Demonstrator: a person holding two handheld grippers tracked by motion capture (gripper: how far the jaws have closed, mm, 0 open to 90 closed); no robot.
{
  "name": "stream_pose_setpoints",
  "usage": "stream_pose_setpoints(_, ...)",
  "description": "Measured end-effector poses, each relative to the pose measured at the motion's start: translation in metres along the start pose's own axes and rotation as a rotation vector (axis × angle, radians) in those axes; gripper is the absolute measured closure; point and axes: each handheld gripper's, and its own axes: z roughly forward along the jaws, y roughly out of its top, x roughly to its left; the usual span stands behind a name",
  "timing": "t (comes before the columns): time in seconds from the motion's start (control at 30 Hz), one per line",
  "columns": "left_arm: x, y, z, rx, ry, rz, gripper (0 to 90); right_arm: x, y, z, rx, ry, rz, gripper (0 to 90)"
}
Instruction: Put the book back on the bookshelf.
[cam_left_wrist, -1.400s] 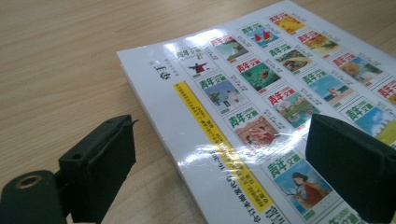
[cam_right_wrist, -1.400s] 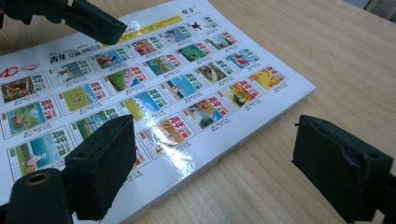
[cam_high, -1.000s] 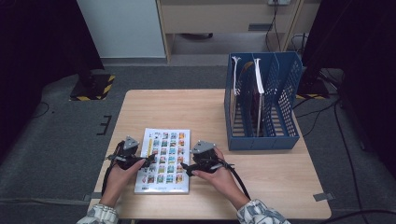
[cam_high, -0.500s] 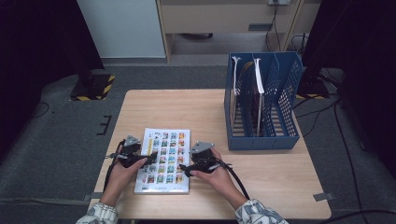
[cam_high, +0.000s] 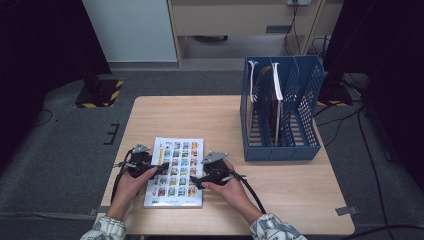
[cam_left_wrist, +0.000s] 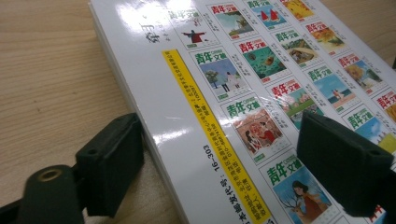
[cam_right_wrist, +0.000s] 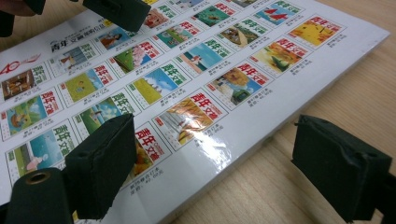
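A thick magazine (cam_high: 175, 172) with a white cover of small colourful pictures lies flat on the wooden table (cam_high: 200, 115). My left gripper (cam_high: 159, 169) straddles its left edge (cam_left_wrist: 187, 154). One jaw rests on the table against the spine and the other hovers over the cover. These jaws have just been closing, with the magazine's edge between them, and the upper pad is still off the cover. My right gripper (cam_high: 196, 181) is open astride the right edge (cam_right_wrist: 261, 135), one jaw over the cover, one over bare wood. One left fingertip (cam_right_wrist: 123, 11) shows across the cover.
A blue file rack (cam_high: 280, 145) stands at the table's right, holding a few upright books or folders. Dark carpet surrounds the table, and a white cabinet stands beyond its far side.
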Motion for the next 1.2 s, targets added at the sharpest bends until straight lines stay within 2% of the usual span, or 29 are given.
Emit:
stream_pose_setpoints(0.13,0.000,0.001,-0.004,-0.017,-0.006,-0.003,24.0,0.000,0.001,0.004,0.007,0.034,0.029,13.4)
stream_pose_setpoints(0.2,-0.002,0.003,-0.007,-0.032,-0.008,0.002,26.3,0.000,0.000,0.003,0.010,0.029,0.029,13.3)
stream_pose_setpoints(0.4,0.000,0.005,-0.018,-0.088,-0.066,-0.026,33.6,0.000,0.000,0.002,0.014,0.029,0.030,13.2)
stream_pose_setpoints(0.57,-0.001,0.003,-0.020,-0.077,-0.112,-0.019,41.4,0.000,0.000,0.003,0.013,0.030,0.030,13.2)
stream_pose_setpoints(0.6,-0.002,0.003,-0.019,-0.054,-0.134,-0.012,44.1,0.000,0.000,0.003,0.013,0.030,0.030,13.2)
stream_pose_setpoints(0.63,-0.005,0.001,-0.016,-0.029,-0.148,0.012,47.3,0.000,0.000,0.002,0.014,0.031,0.031,13.1)
stream_pose_setpoints(0.67,-0.008,0.000,-0.014,-0.012,-0.124,0.056,46.5,0.000,0.000,0.002,0.016,0.031,0.030,13.1)
stream_pose_setpoints(0.7,-0.011,0.002,-0.014,-0.010,-0.100,0.068,47.6,0.000,0.000,0.003,0.014,0.032,0.032,13.1)
stream_pose_setpoints(0.8,-0.010,0.007,-0.013,-0.034,-0.109,0.027,48.1,0.000,0.000,0.003,0.010,0.030,0.031,13.0)
stream_pose_setpoints(0.87,-0.010,0.008,-0.010,-0.027,-0.113,0.029,47.7,0.000,0.000,0.003,0.011,0.032,0.028,13.0)
stream_pose_setpoints(0.93,-0.009,0.010,-0.006,-0.023,-0.133,0.009,45.5,0.000,0.000,0.003,0.011,0.032,0.028,12.9)
stream_pose_setpoints(1.07,-0.007,0.017,0.001,-0.015,-0.160,0.007,44.0,-0.001,0.000,0.003,0.012,0.034,0.029,12.8)
stream_pose_setpoints(1.1,-0.007,0.018,0.002,-0.010,-0.152,0.011,45.9,-0.001,0.000,0.003,0.011,0.033,0.027,12.8)
stream_pose_setpoints(1.17,-0.011,0.019,0.002,-0.010,-0.109,0.038,53.4,-0.001,0.000,0.003,0.009,0.034,0.029,12.8)
stream_pose_setpoints(1.2,-0.012,0.019,0.001,-0.015,-0.107,0.044,57.7,-0.001,0.000,0.003,0.009,0.034,0.028,12.7)
